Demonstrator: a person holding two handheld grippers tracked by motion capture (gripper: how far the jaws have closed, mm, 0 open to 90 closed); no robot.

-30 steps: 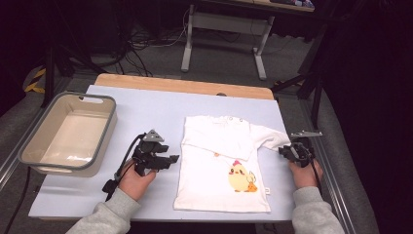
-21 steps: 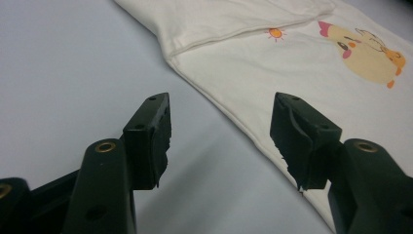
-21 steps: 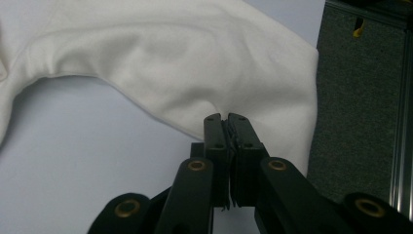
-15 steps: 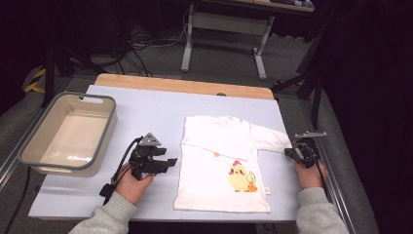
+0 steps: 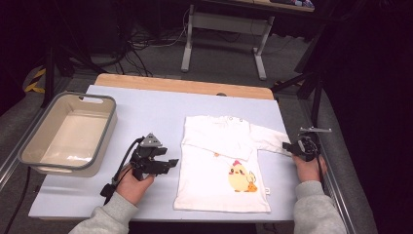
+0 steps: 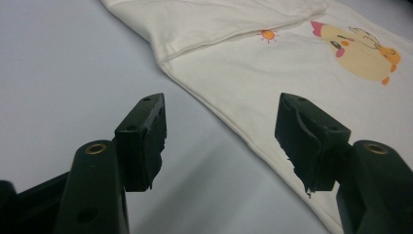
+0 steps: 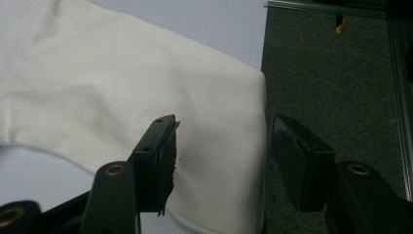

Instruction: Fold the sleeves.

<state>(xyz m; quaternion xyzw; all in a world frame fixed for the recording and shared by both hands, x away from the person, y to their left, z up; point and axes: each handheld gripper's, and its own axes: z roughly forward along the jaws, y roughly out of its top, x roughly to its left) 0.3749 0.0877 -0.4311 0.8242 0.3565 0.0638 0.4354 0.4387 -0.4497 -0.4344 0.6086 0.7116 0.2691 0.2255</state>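
Observation:
A white T-shirt [image 5: 221, 170] with a yellow chick print lies flat on the pale table, its left sleeve folded across the chest. My left gripper [image 5: 171, 164] rests just left of the shirt's side hem. It is open, with bare table and the hem [image 6: 234, 126] between its jaws [image 6: 221, 105]. My right gripper [image 5: 288, 146] is at the end of the right sleeve [image 7: 122, 87], by the table's right edge. Its jaws have just been opening and stand apart [image 7: 221, 122]. The cuff lies between them, not pressed.
A grey-rimmed beige bin [image 5: 109, 126] stands at the table's left. A wooden strip [image 5: 185, 87] runs along the far edge. A metal rail [image 5: 341, 195] and dark carpet [image 7: 331, 73] lie just beyond the right edge. A desk frame and cables stand on the floor behind.
The right gripper has shifted slightly to the right, drawing the sleeve end out towards the table edge. The left hand and gripper have stayed put.

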